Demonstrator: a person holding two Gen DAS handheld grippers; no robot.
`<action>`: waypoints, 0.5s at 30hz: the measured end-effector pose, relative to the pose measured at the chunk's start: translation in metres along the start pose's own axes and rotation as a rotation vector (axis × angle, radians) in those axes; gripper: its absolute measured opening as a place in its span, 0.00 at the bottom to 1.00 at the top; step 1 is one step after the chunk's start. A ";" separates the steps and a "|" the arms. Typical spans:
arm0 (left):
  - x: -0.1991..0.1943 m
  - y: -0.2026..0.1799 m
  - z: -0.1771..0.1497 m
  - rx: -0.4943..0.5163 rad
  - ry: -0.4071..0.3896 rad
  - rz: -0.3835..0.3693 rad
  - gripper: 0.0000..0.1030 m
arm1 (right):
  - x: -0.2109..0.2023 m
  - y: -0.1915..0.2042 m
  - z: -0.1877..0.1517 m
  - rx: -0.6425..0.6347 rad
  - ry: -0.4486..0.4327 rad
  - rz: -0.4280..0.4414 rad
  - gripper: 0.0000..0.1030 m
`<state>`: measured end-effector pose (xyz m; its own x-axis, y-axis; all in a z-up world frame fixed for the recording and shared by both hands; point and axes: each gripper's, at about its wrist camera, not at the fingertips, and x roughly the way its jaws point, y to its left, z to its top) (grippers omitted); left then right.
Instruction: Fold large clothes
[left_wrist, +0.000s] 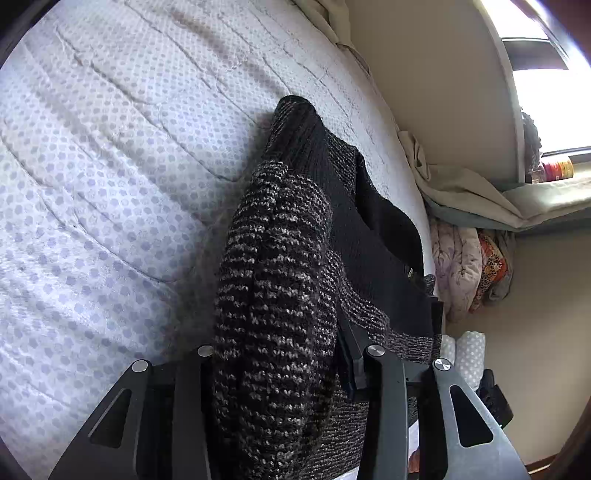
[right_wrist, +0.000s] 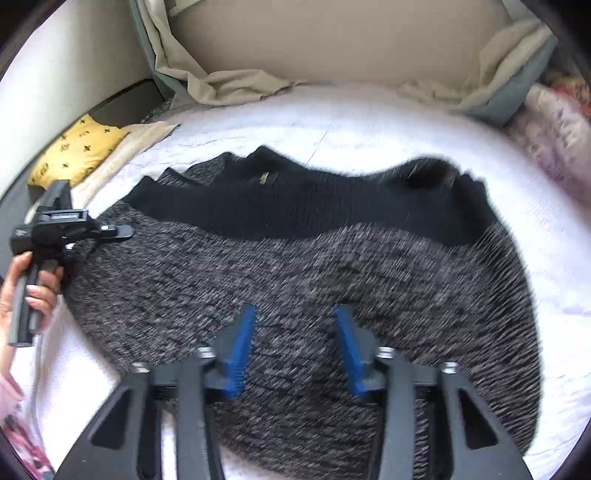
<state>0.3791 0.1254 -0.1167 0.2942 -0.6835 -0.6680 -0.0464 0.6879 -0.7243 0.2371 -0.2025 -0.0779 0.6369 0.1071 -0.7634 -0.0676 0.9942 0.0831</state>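
Observation:
A dark grey-and-black knitted sweater (right_wrist: 295, 266) with a black band along its far edge lies spread on the bed. My right gripper (right_wrist: 293, 347) hovers over its near part, blue pads (right_wrist: 240, 350) wide apart, holding nothing. My left gripper (right_wrist: 110, 232) shows at the sweater's left edge, held by a hand. In the left wrist view a thick fold of the sweater (left_wrist: 277, 295) fills the space between the left fingers (left_wrist: 373, 373), which appear closed on it.
The bed sheet (left_wrist: 110, 184) is white with a pale dot pattern. A yellow pillow (right_wrist: 77, 147) lies far left. Beige curtains and cloths (right_wrist: 229, 85) lie along the wall. Folded bedding (left_wrist: 461, 266) sits beside the bed.

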 end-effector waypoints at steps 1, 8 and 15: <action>-0.001 -0.003 -0.001 0.008 -0.007 0.007 0.43 | 0.002 -0.001 0.001 -0.003 0.001 -0.009 0.28; -0.008 -0.022 -0.004 0.034 -0.034 0.000 0.40 | 0.028 -0.008 -0.005 -0.013 0.061 0.003 0.27; -0.018 -0.069 -0.013 0.098 -0.066 0.067 0.38 | 0.030 -0.025 -0.001 0.070 0.082 0.090 0.28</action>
<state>0.3643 0.0872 -0.0566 0.3564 -0.6201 -0.6989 0.0241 0.7539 -0.6566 0.2572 -0.2243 -0.1035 0.5652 0.1990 -0.8006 -0.0662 0.9783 0.1965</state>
